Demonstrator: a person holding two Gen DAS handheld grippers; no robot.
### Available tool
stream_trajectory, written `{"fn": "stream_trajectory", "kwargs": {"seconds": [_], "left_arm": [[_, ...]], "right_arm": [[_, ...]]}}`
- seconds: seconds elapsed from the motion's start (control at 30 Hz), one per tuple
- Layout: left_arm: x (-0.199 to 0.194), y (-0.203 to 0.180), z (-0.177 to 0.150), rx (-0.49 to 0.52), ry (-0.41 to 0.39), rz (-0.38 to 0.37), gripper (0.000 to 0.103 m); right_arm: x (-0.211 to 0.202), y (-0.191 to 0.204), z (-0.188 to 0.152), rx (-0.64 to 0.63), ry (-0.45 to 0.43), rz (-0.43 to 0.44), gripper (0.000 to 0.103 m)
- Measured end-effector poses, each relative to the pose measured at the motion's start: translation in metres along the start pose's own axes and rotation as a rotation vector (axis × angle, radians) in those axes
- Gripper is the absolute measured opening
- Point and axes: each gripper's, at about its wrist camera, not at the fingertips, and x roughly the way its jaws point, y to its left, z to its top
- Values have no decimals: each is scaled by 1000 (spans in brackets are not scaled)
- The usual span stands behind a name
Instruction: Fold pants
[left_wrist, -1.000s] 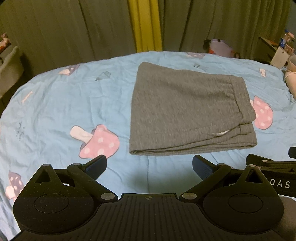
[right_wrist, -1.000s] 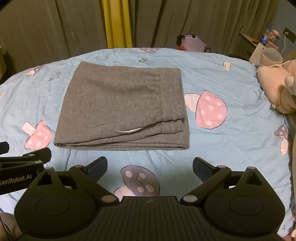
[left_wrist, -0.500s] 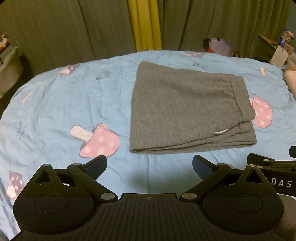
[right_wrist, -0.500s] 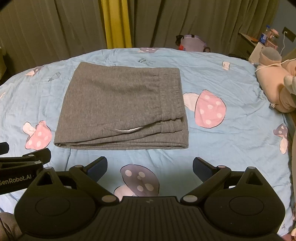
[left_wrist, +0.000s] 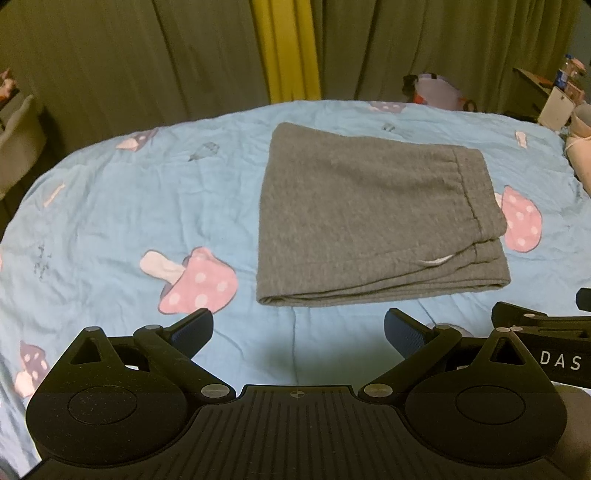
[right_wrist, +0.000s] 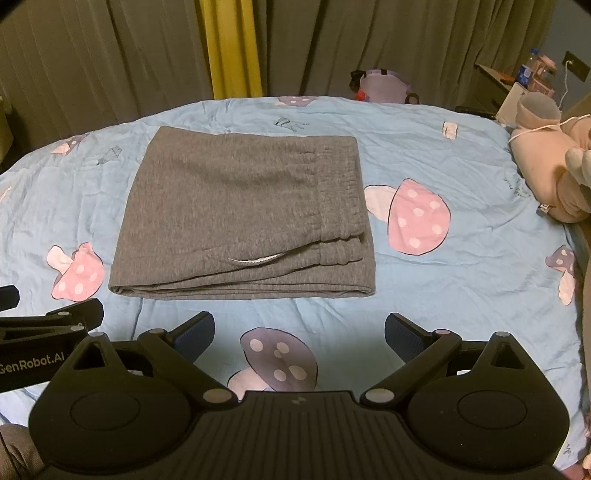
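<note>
On a blue mushroom-print bedspread (left_wrist: 110, 206), grey pants (left_wrist: 369, 225) lie folded into a flat stack, well apart from both hand-held grippers, which hang low over the near edge of the bed; the left gripper (left_wrist: 298, 334) has its jaws spread wide and holds nothing; the right gripper (right_wrist: 299, 334) is likewise wide and empty. From the left gripper the stack lies ahead and a little to the right; from the right gripper it lies ahead and a little to the left, so the pants sit between the two, neither arm clearly the nearer. The stack's long axis runs left to right across both views, its layered near edge facing the grippers, the closed fold at the left and the elastic waistband (right_wrist: 340, 199) at the right; a white drawstring loop (right_wrist: 255, 260) peeks out between layers near the front. A pink mushroom (left_wrist: 195, 280) marks the cloth left of the pants, another (right_wrist: 417, 218) lies just beside the waistband; a plush toy (right_wrist: 550, 177) rests at the far right, dark curtains (right_wrist: 92, 74) behind. Judged from the neat stack, the folding looks finished, or short of one last fold that would carry one short end across to the other. Against the frames of a second ago almost nothing differs: the pants have not shifted, the jaws keep the same spread, and both views have moved only slightly.
</note>
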Motion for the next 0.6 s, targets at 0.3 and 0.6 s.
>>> {"fn": "stream_trajectory", "kwargs": {"seconds": [0.3,0.6], "left_arm": [[0,1,1,0,0,4,103],[-1,1,0,1,-1,5,103]], "right_arm": [[0,0,1,-2,2,-1,99],[1,1,1,-12,1,-4,99]]}}
